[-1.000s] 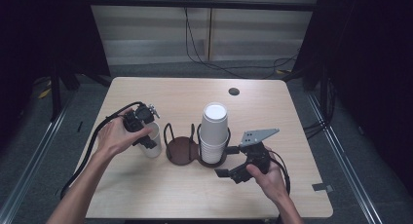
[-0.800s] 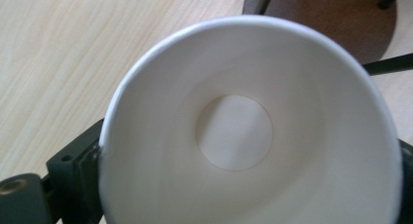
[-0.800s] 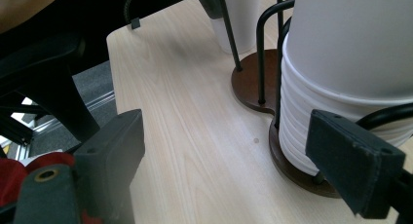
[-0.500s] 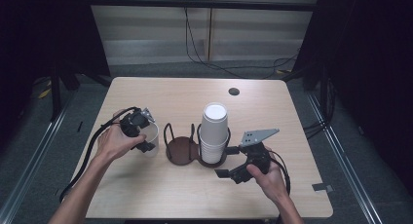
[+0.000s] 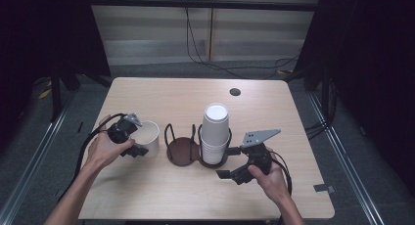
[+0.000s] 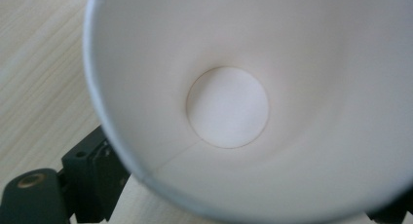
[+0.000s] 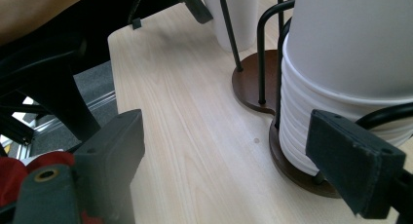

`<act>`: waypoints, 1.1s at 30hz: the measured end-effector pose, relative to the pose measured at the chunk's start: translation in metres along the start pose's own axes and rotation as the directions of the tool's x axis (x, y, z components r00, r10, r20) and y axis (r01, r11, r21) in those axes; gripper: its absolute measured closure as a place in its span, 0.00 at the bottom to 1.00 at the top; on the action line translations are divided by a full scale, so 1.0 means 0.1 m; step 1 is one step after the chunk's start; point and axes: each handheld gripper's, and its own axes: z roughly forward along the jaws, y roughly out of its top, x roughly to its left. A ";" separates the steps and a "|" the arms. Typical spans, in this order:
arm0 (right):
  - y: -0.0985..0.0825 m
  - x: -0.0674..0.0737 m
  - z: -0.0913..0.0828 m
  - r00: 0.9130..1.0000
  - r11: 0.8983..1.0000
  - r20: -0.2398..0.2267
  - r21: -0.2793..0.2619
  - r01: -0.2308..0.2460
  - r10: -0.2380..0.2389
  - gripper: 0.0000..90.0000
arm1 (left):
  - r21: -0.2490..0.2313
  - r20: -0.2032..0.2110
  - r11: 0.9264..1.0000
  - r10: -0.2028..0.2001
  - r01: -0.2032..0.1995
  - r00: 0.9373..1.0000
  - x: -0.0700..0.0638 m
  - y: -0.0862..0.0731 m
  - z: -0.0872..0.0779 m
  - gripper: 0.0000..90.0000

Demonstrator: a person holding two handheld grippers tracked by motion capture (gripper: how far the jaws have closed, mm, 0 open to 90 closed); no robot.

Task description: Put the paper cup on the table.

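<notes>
The cup (image 5: 146, 137) stands upright on the tabletop (image 5: 161, 95), mouth up, near the left edge and just left of the holder (image 5: 182, 149). The left gripper (image 5: 138, 139) is at the cup's left side, with one jaw at the rim and the other lower against the wall. In the left gripper view the cup (image 6: 272, 87) is seen from above, down to its round bottom, and one black jaw shows outside the wall at the lower left. The jaws have just been closing with the cup wall between them; whether the pads already press on it I cannot tell.

The holder is a dark round base with black wire loops rising from it; its left ring stands empty. Touching it on the right is a second ring with the stack (image 5: 215, 134) of white cups nested in it, the top one bottom up. In the right gripper view the stack (image 7: 341, 87) sits close ahead at the right, and the holder (image 7: 251, 85) lies beyond it.

The right gripper (image 5: 230, 162) rests low on the tabletop just right of the stack, its jaws spread wide, with nothing between them. One jaw tip is near the foot of the stack and the other lies nearer the front edge. A small dark disc (image 5: 235, 92) sits near the far edge, well apart from everything else.
</notes>
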 end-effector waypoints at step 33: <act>0.00 -0.01 0.00 1.000 1.000 0.014 0.005 -0.005 0.005 0.16 | -0.214 -0.061 0.972 -0.107 0.092 0.992 -0.35 -0.51 -0.35 0.20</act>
